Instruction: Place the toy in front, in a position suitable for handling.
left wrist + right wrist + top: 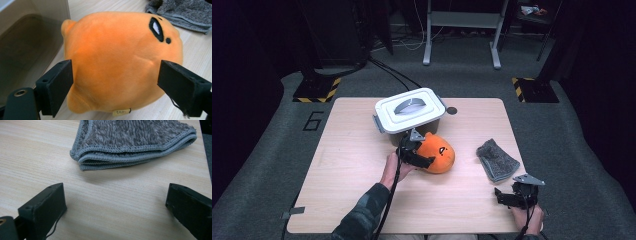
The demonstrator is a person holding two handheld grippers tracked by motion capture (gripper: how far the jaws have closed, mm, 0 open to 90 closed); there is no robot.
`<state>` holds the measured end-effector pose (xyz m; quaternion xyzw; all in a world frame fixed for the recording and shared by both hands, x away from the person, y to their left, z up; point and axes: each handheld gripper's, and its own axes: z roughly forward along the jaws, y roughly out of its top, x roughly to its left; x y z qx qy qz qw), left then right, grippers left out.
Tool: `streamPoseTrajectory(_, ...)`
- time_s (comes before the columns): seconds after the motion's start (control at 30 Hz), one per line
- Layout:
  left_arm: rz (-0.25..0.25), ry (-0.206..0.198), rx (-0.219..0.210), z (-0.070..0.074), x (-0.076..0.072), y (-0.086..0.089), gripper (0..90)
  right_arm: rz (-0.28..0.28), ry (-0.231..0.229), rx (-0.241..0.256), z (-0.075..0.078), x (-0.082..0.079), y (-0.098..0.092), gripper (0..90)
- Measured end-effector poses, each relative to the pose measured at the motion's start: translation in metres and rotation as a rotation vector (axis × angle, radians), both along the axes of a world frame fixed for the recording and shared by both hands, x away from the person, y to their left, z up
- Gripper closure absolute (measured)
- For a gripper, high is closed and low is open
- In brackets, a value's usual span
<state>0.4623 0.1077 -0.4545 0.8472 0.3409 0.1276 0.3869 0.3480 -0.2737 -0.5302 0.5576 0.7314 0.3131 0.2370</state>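
Our left tool (115,82) has its jaws spread wide around the orange plush toy (120,60) at mid-worktop (362,165), just in front of the lidded bin (410,112). A shallow squeeze could let the soft toy slip out. Our right tool (116,207) rests apart near the grey cloth (135,142).

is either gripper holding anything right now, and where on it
Nothing is gripped yet. The left gripper is open with its jaws on either side of the orange plush toy. The right gripper is open above bare table, short of the grey cloth.
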Motion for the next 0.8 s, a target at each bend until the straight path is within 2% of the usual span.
streamPoseTrajectory(0.1, -0.002, 0.002, 0.010, -0.002, 0.001, -0.003, 15.5, 0.001, 0.000, 0.000, 0.000, 0.000, 0.000, 2.0)
streamPoseTrajectory(0.27, -0.002, 0.012, 0.038, -0.005, -0.001, -0.006, 27.2, 0.002, -0.001, 0.000, 0.000, 0.000, 0.000, 2.0)
streamPoseTrajectory(0.53, 0.010, 0.000, 0.073, -0.008, -0.006, -0.011, 58.6, 0.002, -0.001, 0.000, 0.000, 0.000, 0.000, 2.0)
streamPoseTrajectory(0.7, 0.017, -0.012, 0.081, -0.007, -0.009, -0.012, 70.7, 0.001, -0.001, 0.000, 0.000, 0.000, 0.000, 2.0)
streamPoseTrajectory(0.8, 0.042, -0.047, 0.064, -0.004, -0.014, -0.012, 73.8, 0.001, -0.001, 0.000, 0.000, 0.000, 0.000, 2.0)
